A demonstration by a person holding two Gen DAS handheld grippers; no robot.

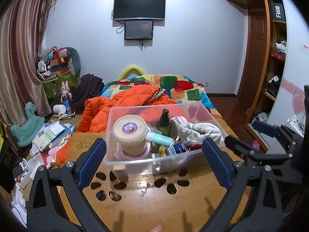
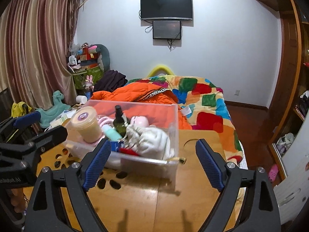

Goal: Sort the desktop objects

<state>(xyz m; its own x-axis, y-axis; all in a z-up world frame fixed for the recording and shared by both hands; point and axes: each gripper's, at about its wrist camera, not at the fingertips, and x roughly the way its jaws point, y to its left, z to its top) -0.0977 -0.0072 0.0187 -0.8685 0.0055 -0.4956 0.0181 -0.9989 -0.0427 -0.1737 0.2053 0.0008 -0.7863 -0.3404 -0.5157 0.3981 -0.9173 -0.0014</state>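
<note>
Clear plastic bin sits on the wooden table, toward its far edge, with the bed and an orange jacket just beyond. From the left wrist view the bin's long axis runs left to right across the frame, near wall facing the camera; from the right wrist view it lies skewed, one corner turned toward the lens. Inside the bin: a lidded tan tub stands upright at the left end on a pink ring-shaped item, its purple-labelled lid facing up. Right of the tub a dark green spray bottle stands upright, nozzle up. Between the two, a mint-green tube lies on its side, long axis roughly parallel to the bin's length. A white cloth bundle fills the right end of the bin, with a pink round object just behind it — shape unclear. Blue and red items lie low against the near wall, too hidden to name. Left gripper hangs above the table just short of the bin's near wall, jaws spread wide and holding nothing, blue pads either side of the bin's width. Right gripper is likewise wide and empty — poised before the bin's near corner. Oval cut-outs in the tabletop lie just in front of the bin.
</note>
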